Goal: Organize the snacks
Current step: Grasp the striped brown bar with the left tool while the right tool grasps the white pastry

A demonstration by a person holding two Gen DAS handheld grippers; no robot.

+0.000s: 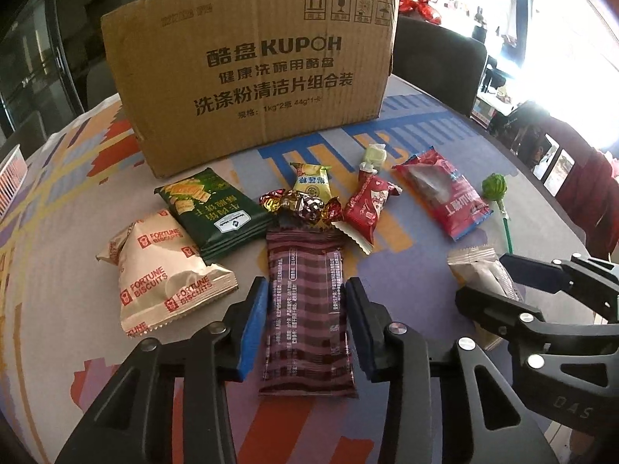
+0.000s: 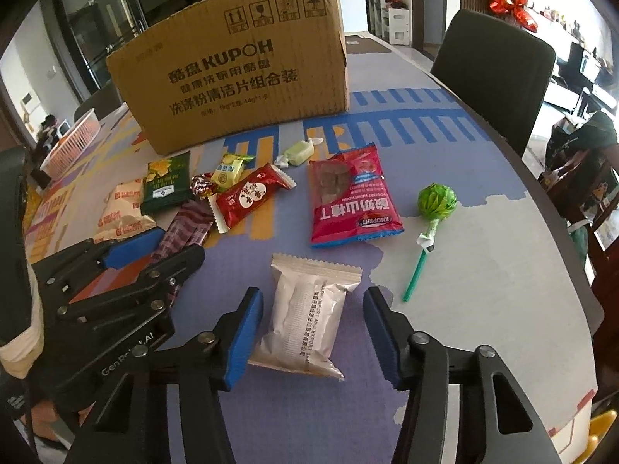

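Left gripper point(image 1: 307, 324) fingers straddle a brown striped snack bar point(image 1: 305, 309) lying on the surface, pads at its edges, grip unclear. Right gripper point(image 2: 313, 336) fingers sit wide around a white snack pack point(image 2: 305, 321), not touching; cardboard box point(image 2: 240, 89) beyond.

left claw point(image 1: 306, 328) | lowered astride maroon striped bar wrapper point(image 1: 305, 309), pads flanking it, contact not clear | Fortune Biscuits packet point(image 1: 162, 286) lying just left | cardboard box point(image 1: 247, 77) standing behind on counter point(image 1: 418, 270) | right claw point(image 1: 491, 282) seen at right

Matt corrugated cardboard box point(image 1: 247, 77), glossy foil (crinkled) candy wrapper point(image 1: 300, 205)
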